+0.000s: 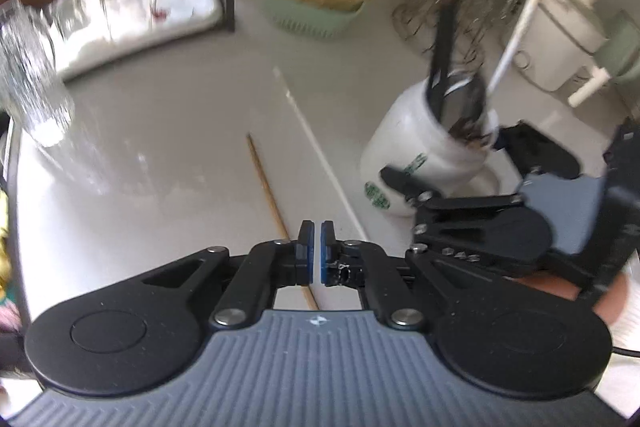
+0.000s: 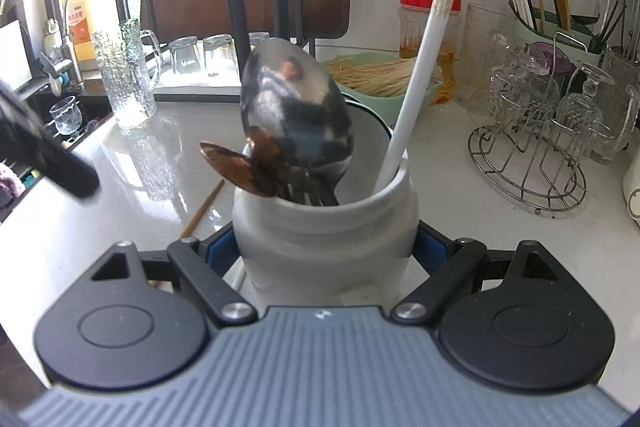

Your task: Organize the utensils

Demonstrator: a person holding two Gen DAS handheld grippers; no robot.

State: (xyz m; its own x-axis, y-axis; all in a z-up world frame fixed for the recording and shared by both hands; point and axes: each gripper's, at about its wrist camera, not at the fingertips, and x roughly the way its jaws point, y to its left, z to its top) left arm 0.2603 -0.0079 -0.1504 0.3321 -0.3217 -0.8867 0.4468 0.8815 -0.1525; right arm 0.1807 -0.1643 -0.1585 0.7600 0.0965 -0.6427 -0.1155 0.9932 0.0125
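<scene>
My left gripper [image 1: 316, 247] hangs shut over the pale counter with nothing between its blue pads. Just beneath it lie a wooden chopstick [image 1: 266, 187] and, to its right, a white chopstick [image 1: 320, 151], both flat on the counter. My right gripper [image 2: 326, 251] is shut on a white jar [image 2: 324, 239], its pads pressing on the jar's two sides. In the jar stand a large metal spoon [image 2: 296, 119], a copper spoon [image 2: 236, 167] and a long white handle [image 2: 420, 67]. The left wrist view shows the jar [image 1: 416, 155] tilted, to the right of my left gripper.
A green basket [image 2: 380, 79] of thin sticks and a red-lidded jar [image 2: 428, 23] stand at the back. A glass pitcher [image 2: 128, 79] is near the sink at the left. On the right are a wire rack [image 2: 532, 179] of glasses and a utensil holder [image 2: 552, 19].
</scene>
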